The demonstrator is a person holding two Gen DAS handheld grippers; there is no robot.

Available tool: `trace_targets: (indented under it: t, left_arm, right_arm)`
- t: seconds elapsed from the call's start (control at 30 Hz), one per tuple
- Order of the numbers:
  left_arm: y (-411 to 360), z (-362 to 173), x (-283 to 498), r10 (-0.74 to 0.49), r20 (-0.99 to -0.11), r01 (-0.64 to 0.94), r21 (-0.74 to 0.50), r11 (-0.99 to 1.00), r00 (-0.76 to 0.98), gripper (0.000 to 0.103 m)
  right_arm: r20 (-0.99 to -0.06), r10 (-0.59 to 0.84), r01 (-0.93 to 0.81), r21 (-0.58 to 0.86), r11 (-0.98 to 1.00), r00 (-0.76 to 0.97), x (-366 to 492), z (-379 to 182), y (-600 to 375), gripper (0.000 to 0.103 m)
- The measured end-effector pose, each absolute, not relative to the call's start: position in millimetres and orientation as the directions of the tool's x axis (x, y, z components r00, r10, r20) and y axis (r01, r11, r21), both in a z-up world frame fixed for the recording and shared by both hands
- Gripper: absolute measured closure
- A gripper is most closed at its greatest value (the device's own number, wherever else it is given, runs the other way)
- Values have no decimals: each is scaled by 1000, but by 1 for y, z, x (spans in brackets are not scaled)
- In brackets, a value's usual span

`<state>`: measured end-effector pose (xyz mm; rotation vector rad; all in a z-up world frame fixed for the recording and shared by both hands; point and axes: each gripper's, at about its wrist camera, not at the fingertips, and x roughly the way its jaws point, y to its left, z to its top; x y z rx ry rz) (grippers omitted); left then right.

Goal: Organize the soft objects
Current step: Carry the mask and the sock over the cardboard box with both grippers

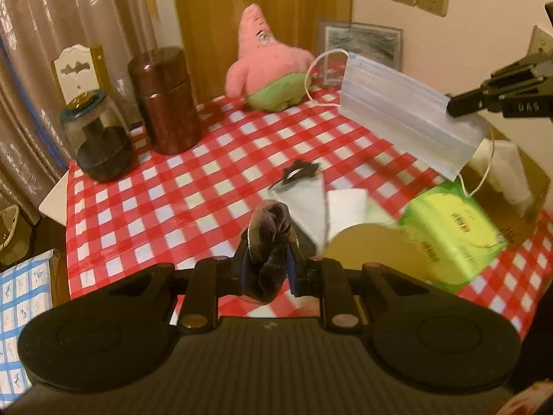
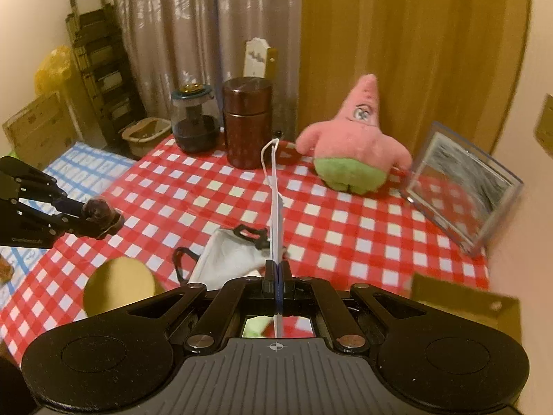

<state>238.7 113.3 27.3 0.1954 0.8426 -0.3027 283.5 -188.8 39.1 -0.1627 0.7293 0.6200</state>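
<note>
Two grippers, each holding one soft thing, both up over the red-and-white checked tablecloth (image 1: 207, 186).

Left gripper (image 1: 268, 269): jaws pinching one dark scrunchie (image 1: 269, 242), a fuzzy brown-purple bundle, rolled up and thick, squeezed between the blue pads. Same scrunchie (image 2: 100, 212) seen at the left edge in the right wrist view, held in the air above the tablecloth.

Right gripper (image 2: 275, 269): jaws pressed together on one blue face mask (image 1: 408, 114), flat, pleated, pale blue, with thin white ear loops. Held by one corner, hanging tilted above the tablecloth. Seen edge-on as a thin white strip (image 2: 275, 207) in the right wrist view.

Lying on the tablecloth, near the middle: one white face mask (image 2: 231, 256) with black ear loops, crumpled a bit. Just beside it, one folded white tissue (image 1: 347, 204).

At the far side of the tablecloth: one pink star plush toy (image 1: 266, 65) with green shorts, sitting upright. One brown round tin (image 1: 166, 100), and just beside it one glass jar (image 1: 98, 138) with dark stuff inside. One clear picture frame (image 2: 463, 186), tilted, near the plush toy.

At the near side of the tablecloth: one gold round lid (image 2: 119, 285). One green tissue pack (image 1: 452, 238) beside it. One cardboard box (image 1: 508, 173) touching the tissue pack, white things inside.
</note>
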Motion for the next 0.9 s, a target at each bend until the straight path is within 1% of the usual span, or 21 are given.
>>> trace_targets:
  t: [0.37, 0.9]
  left_arm:
    - [47, 68, 214, -261, -720, 370, -6, 929, 643, 84]
    - [-41, 85, 198, -334, -712, 449, -30, 893, 618, 84]
  right_arm:
    - [-640, 433, -508, 77, 858, 634, 234, 67, -253, 103]
    - [-625, 346, -391, 70, 918, 700, 188, 82, -340, 103]
